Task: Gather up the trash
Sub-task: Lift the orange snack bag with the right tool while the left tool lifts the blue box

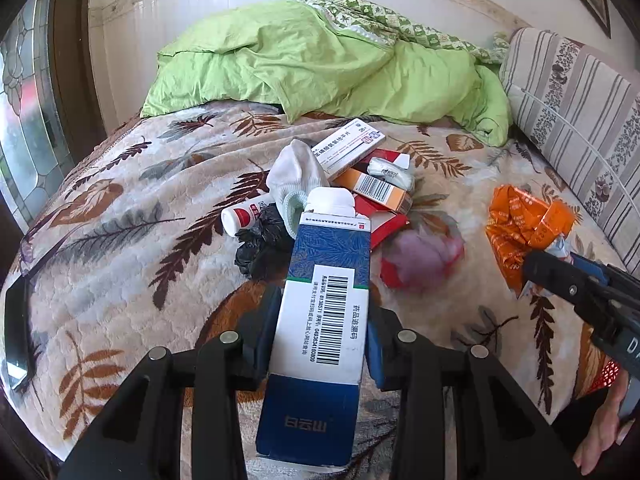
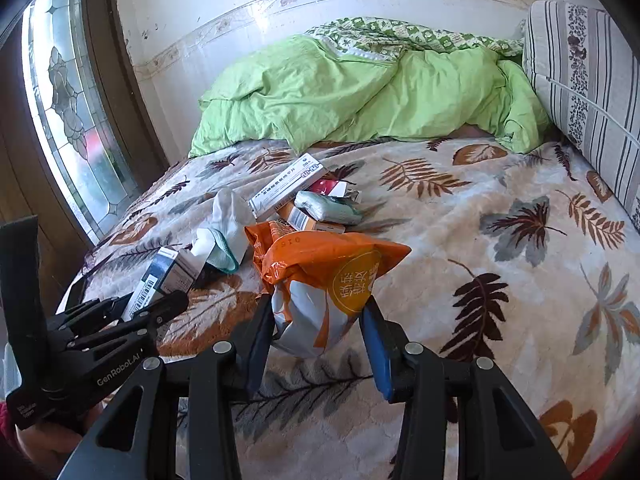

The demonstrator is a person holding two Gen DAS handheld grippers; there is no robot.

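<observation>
My left gripper (image 1: 320,336) is shut on a blue and white medicine box (image 1: 324,304), which stands lengthwise between the blue pads above the leaf-patterned bedspread. My right gripper (image 2: 318,332) is shut on a crumpled orange and white bag (image 2: 324,280); in the left wrist view this bag (image 1: 520,228) hangs from the right gripper at the far right. On the bed beyond lies a pile of trash: a white carton (image 1: 348,150), an orange box (image 1: 376,190), a red box (image 1: 384,224), a white bottle (image 1: 244,216), a black bag (image 1: 260,250) and a white sock (image 1: 298,178).
A rumpled green duvet (image 1: 320,68) fills the head of the bed. A striped pillow (image 1: 572,120) leans along the right side. A patterned glass window (image 2: 68,112) stands at the left. A dark flat object (image 1: 16,332) lies at the bed's left edge. A pink and red bundle (image 1: 420,258) lies near the pile.
</observation>
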